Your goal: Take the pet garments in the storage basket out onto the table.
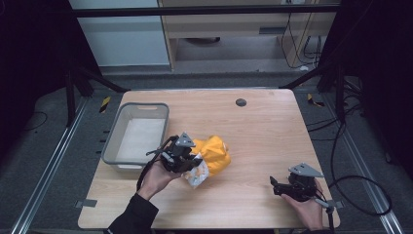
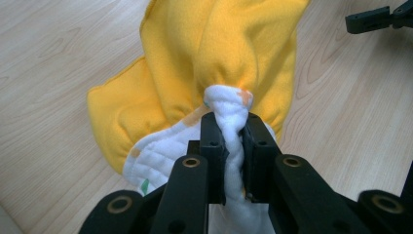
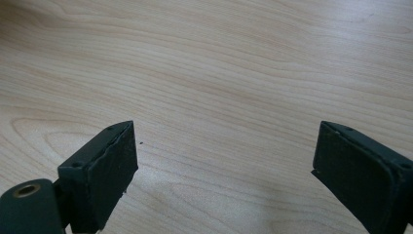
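Yellow fleece with a white quilted lining, the small soft garment (image 2: 229,53) lies bunched near the middle of the light wooden table (image 1: 263,131), a little toward the person's left, just right of the grey plastic basket (image 1: 138,132) without clearly touching it. In the left gripper view a gathered fold of its white lining rises between the two black jaws and is pinched tight there, while the yellow body spreads away across the wood beyond them. The left gripper (image 2: 233,134) is thus clenched on the cloth; in the high view it (image 1: 191,163) sits at the garment's near-left edge, held by the person's left hand (image 1: 157,178), with the dark sleeve coming in from the bottom.

The right gripper (image 1: 273,185) rests well apart from the garment, near the table's front right corner, in the person's right hand (image 1: 308,207). Its own view shows the jaws spread wide over bare wood, nothing between them.

A small dark round disc (image 1: 240,102) lies near the far edge of the table.
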`<state>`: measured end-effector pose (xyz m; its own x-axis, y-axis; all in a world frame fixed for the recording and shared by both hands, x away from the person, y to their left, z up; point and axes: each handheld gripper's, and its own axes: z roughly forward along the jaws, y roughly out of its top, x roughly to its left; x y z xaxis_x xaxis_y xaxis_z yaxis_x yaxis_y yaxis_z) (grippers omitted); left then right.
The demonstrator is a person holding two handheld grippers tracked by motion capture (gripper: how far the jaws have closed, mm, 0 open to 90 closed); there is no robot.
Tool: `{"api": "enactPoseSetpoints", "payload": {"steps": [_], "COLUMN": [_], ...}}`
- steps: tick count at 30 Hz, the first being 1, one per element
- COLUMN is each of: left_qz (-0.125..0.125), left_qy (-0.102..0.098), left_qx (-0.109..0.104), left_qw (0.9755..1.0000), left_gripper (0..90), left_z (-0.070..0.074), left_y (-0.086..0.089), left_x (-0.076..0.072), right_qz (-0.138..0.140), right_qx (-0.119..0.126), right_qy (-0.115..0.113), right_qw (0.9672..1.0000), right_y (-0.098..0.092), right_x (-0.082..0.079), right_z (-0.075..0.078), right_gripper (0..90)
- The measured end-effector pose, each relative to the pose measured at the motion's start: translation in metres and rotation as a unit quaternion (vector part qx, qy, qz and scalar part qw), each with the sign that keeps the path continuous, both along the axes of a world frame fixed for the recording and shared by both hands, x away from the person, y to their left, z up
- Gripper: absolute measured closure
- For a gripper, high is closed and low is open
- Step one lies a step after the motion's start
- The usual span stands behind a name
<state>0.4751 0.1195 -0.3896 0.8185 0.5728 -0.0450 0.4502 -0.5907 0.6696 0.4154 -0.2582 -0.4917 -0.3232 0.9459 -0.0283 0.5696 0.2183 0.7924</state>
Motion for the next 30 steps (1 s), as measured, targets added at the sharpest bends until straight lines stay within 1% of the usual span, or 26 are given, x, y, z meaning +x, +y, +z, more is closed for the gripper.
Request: {"api": "enactPoseSetpoints", "payload": {"steps": [8,16,25,30], "left_qz": [-0.009,-0.017,-0.022,-0.022], "left_qy": [0.012,0.016,0.021,0.026], "left_qx": [0.012,0.021,0.021,0.024], "left_qw": [0.9998,0.9995,0.9993,0.9991], "left_gripper": [81.0,80.9,79.3,75.6], "left_z": [-0.013,-0.024,-0.032,-0.036], "left_y": [-0.009,-0.018,-0.022,-0.022], "left_x": [0.002,0.002,0.002,0.003], "right_qz": [0.000,0.000,0.002,0.003], "right_qx": [-0.001,-0.002,-0.004,-0.003], "right_qy": [0.000,0.000,0.000,0.000], "right_qw": [1.0000,1.0000,1.0000,1.0000], "right_y": [0.000,0.000,0.000,0.000], "right_x": [0.000,0.000,0.000,0.000], "right_z": [0.000,0.000,0.000,0.000], "right_gripper": [8.9,8.9,8.7,8.7]}}
